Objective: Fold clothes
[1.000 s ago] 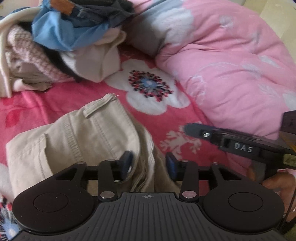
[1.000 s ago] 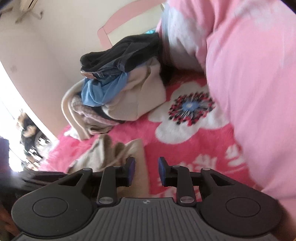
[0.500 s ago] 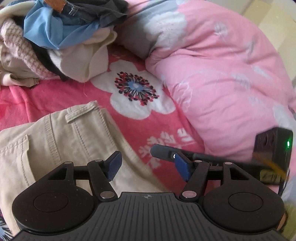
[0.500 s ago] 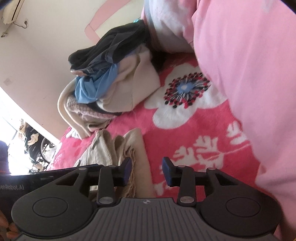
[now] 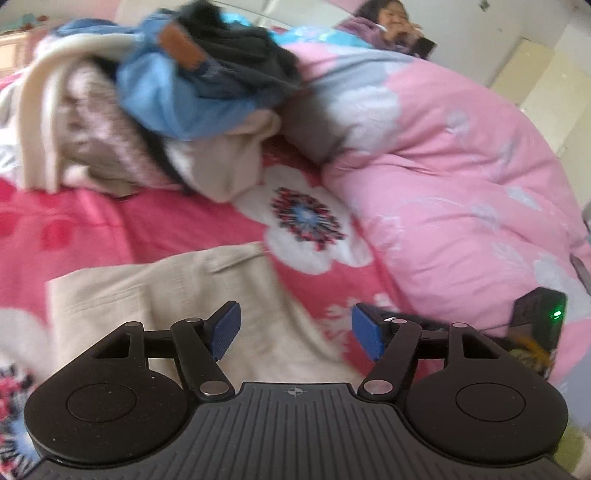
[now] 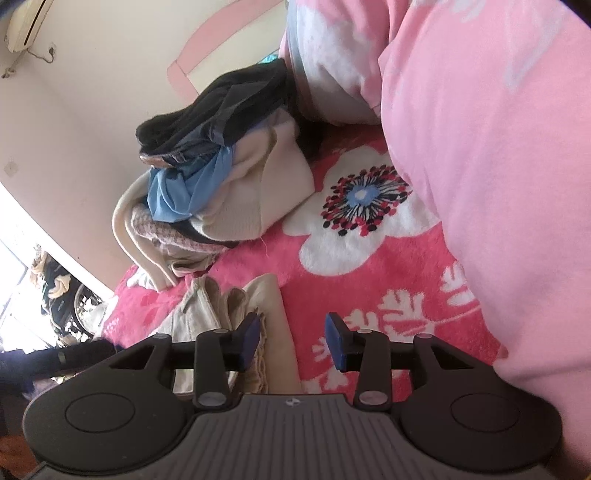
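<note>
home bedroom, pink floral bedspread [image 6: 369,295], puffy pink duvet [image 5: 461,177], clothes pile [image 6: 221,177], wall air conditioner [image 6: 26,22]

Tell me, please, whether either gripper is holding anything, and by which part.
Nothing is held: the left gripper and right gripper are open over the beige trousers.

Nothing I can read here, no words or numbers. Ahead of my left gripper, the tan patch [image 5: 181,47] on the dark jeans [image 5: 236,55] atop the pile is too blurred to show any lettering.
</note>
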`<state>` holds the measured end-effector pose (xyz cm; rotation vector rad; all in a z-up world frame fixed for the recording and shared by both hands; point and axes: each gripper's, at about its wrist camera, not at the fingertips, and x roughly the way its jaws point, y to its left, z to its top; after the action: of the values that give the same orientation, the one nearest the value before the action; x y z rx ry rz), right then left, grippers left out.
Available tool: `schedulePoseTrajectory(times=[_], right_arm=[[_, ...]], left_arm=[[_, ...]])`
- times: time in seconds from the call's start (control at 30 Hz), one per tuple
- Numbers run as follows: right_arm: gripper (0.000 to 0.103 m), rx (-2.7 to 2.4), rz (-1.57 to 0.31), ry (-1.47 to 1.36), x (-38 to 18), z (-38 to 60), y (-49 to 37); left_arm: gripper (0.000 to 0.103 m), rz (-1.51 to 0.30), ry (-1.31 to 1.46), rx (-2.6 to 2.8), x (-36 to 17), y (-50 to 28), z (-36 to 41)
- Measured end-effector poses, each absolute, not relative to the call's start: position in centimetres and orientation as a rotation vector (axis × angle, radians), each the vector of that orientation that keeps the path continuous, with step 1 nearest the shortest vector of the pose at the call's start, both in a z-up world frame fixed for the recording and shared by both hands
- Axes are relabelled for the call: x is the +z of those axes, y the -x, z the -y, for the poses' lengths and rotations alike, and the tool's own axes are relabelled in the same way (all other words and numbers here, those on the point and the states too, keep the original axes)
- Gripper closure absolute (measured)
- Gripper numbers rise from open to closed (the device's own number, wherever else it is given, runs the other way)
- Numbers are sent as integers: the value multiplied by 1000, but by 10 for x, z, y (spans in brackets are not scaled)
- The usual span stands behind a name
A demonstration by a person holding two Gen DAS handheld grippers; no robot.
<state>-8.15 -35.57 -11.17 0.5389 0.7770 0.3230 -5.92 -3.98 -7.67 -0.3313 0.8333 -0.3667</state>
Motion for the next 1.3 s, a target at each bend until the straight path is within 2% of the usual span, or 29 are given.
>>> schedulePoseTrajectory(times=[0.17,0.47,0.57,0.97,1.3], right_arm=[[58,347,-842,-635,-114,358,86],[49,456,-996,-841,-128,349,84],[40,480,-1040,-839,-132,343,82],[36,470,-1165,-827,-141,335,79],[34,465,-1243,-934,-144,329,63]], left_arm=[[36,-848,328,-373,-92,84,20],[36,-783,75,-576,-95,115,60],[36,-777,10,-608,-100,119,73],[36,-744,-221,-616,-116,127,108],[36,-728,-322,-564,-124,124,123]])
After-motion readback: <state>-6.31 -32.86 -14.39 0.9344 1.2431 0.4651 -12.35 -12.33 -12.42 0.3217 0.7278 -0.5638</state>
